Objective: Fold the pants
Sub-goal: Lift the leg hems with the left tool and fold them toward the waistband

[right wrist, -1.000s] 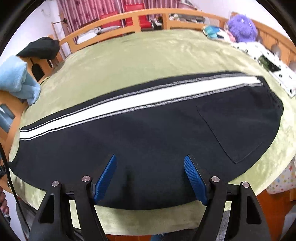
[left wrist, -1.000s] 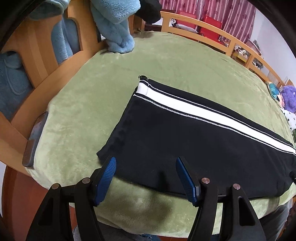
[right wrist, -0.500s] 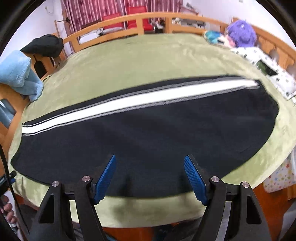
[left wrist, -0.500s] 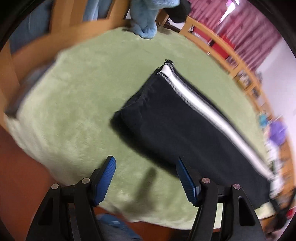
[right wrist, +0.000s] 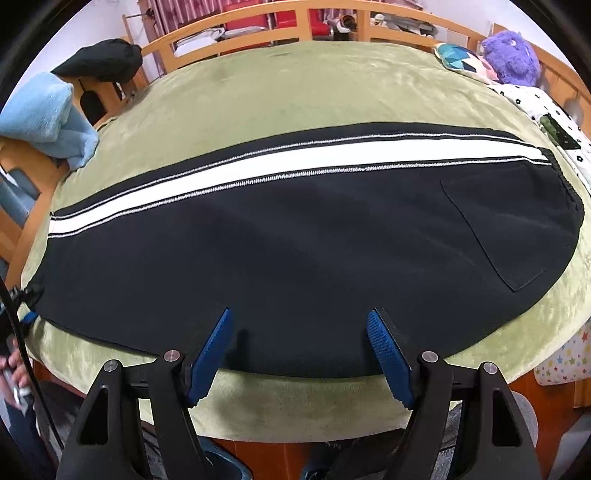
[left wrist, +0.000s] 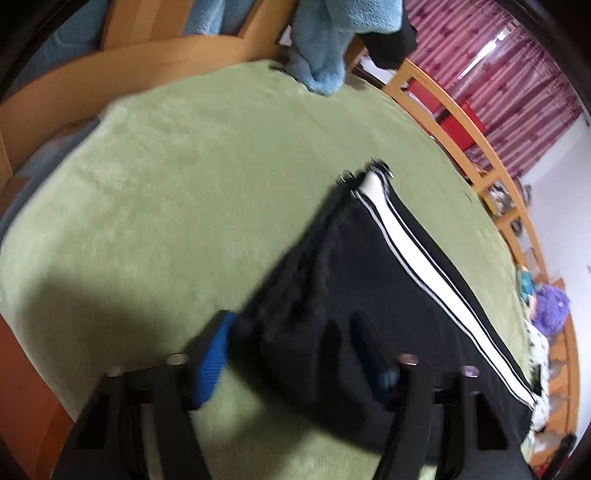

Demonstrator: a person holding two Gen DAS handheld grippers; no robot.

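Observation:
Black pants [right wrist: 314,243] with a white side stripe lie flat along the green blanket, folded lengthwise, back pocket at the right. My right gripper [right wrist: 299,350] is open and empty, hovering at the pants' near edge around mid-length. In the left wrist view the pants' cuff end [left wrist: 332,280] lies between the blue pads of my left gripper [left wrist: 291,354]. The near cuff corner sits inside the open jaws, and the view is blurred. The stripe [left wrist: 424,266] runs away to the right.
The green blanket [right wrist: 295,92] covers a bed with a wooden rail [right wrist: 258,26]. A blue towel [right wrist: 48,118] and black garment [right wrist: 99,62] hang at the left end. A purple plush toy [right wrist: 511,57] and patterned cloth lie at the right.
My left gripper has swung left and dropped in onto the cuff corner, which now sits between its jaws. My right gripper stayed open and shifted only slightly.

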